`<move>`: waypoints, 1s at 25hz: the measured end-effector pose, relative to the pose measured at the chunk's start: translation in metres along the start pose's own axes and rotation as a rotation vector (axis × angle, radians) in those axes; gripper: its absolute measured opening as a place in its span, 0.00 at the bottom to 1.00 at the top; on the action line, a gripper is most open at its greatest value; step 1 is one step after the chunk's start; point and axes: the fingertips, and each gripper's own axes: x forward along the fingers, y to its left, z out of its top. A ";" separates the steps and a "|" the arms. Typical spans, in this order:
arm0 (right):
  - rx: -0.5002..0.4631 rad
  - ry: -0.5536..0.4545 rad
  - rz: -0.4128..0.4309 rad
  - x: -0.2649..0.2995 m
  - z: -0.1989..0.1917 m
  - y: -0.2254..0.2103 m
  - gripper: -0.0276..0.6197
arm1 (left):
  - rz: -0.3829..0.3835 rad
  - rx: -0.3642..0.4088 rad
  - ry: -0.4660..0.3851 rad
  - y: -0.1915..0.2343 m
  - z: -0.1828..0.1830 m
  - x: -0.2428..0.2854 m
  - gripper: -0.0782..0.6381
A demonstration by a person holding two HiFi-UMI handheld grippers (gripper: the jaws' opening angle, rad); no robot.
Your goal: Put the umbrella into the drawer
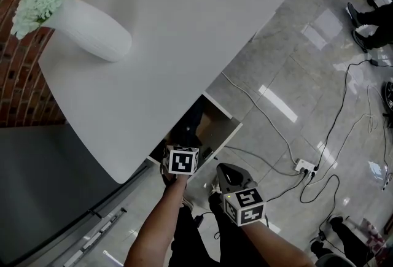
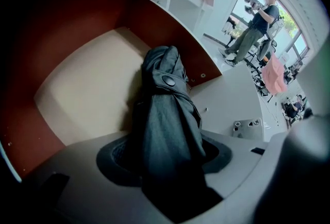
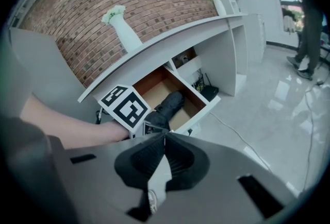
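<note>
Left gripper view: fabric umbrella [image 2: 167, 115] betw. fingers [image 2: 219, 155], over drawer [image 2: 87, 89].

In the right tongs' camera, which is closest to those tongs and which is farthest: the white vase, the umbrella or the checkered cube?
1. Checkered cube: on the left tongs, just ahead, low left.
2. Umbrella: past the cube, reaching into the open drawer.
3. White vase: up high, by the brick wall, farthest.

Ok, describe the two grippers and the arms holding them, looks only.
The left gripper and right gripper are grey moulded plastic with dark pads. Each carries a white cube printed with black square markers. The forearms show no sleeves.
</note>
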 end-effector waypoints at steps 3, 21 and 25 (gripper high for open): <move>-0.003 -0.004 0.001 0.000 0.002 0.002 0.07 | 0.018 0.017 -0.011 0.000 0.002 -0.002 0.47; -0.019 -0.031 0.009 -0.015 0.010 0.021 0.07 | 0.045 0.028 -0.056 -0.003 0.003 -0.036 0.48; -0.019 -0.034 0.005 -0.023 0.009 0.024 0.07 | 0.040 0.023 -0.057 -0.008 -0.001 -0.040 0.47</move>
